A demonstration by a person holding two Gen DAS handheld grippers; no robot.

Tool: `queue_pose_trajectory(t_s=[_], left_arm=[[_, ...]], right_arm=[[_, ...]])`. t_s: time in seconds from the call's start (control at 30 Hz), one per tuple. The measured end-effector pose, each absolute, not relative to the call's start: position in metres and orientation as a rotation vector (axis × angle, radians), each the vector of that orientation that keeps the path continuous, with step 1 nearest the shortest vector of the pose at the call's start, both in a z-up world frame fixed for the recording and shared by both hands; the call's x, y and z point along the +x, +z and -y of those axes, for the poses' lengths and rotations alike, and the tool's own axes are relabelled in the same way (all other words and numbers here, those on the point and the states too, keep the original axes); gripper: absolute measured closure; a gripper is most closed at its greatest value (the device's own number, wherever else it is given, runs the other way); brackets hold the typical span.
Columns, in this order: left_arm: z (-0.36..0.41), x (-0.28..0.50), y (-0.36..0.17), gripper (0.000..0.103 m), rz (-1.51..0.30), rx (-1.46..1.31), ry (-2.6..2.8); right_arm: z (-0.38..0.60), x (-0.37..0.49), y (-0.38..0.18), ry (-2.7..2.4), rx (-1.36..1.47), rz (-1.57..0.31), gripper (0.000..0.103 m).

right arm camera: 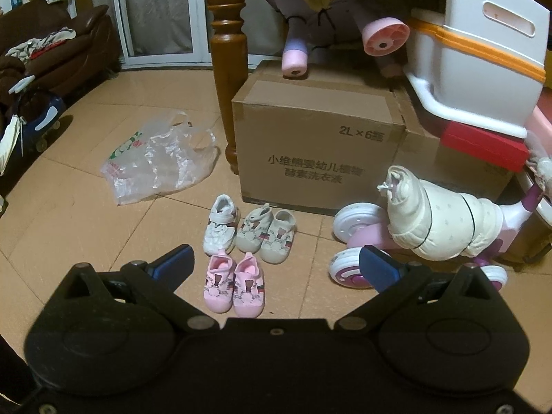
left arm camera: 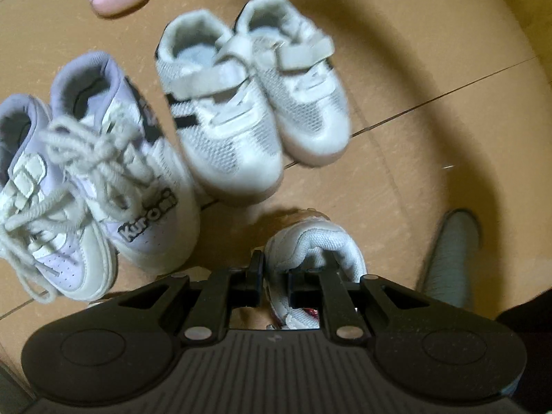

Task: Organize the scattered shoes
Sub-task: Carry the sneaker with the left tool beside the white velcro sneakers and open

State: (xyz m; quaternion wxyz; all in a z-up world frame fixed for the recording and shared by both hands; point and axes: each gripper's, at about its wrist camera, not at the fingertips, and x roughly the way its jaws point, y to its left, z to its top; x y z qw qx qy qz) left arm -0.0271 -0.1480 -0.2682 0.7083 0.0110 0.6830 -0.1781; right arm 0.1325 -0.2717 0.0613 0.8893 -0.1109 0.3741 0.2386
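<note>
Between left hand-held gripper pads: white shoe

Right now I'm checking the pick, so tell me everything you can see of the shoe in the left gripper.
The small white shoe is pinched at its padded, fabric-looking collar by the left gripper, black fingers closed on the rim. It looks like smooth white upper with a hint of pink or red near the bottom, mostly hidden behind the gripper. It hangs over the tan floor, just below the white mesh pair.

Bare floor right of the white pair looks passable; lavender sneakers crowd the left.
</note>
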Motion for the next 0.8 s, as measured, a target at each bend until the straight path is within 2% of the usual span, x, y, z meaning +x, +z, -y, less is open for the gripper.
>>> queue_pose_trajectory(t_s=[0.33,0.47,0.57,0.6,0.63,0.8], left_arm=[[0.160,-0.035,-0.281,0.091,-1.528,0.141,-0.341],[0.171,-0.029,-0.283,0.088,-1.539,0.201,-0.356],[0.169,-0.027,-0.279,0.067,-1.551,0.212,-0.336],[0.167,-0.024,-0.278,0.049,-1.549,0.211,-0.335],[0.161,-0.023,-0.274,0.040,-1.542,0.197,-0.334],[0.140,-0.019,-0.254,0.038,-1.547,0.095,-0.354]], right_arm=[[0.279,0.131,0.061,0.486,-0.219,-0.781,0.000],[0.280,0.134,0.062,0.480,-0.209,-0.780,0.000],[0.280,0.137,0.064,0.479,-0.188,-0.779,0.000],[0.279,0.138,0.065,0.480,-0.177,-0.775,0.000],[0.278,0.139,0.067,0.483,-0.163,-0.771,0.000],[0.274,0.144,0.074,0.506,-0.063,-0.754,0.000]])
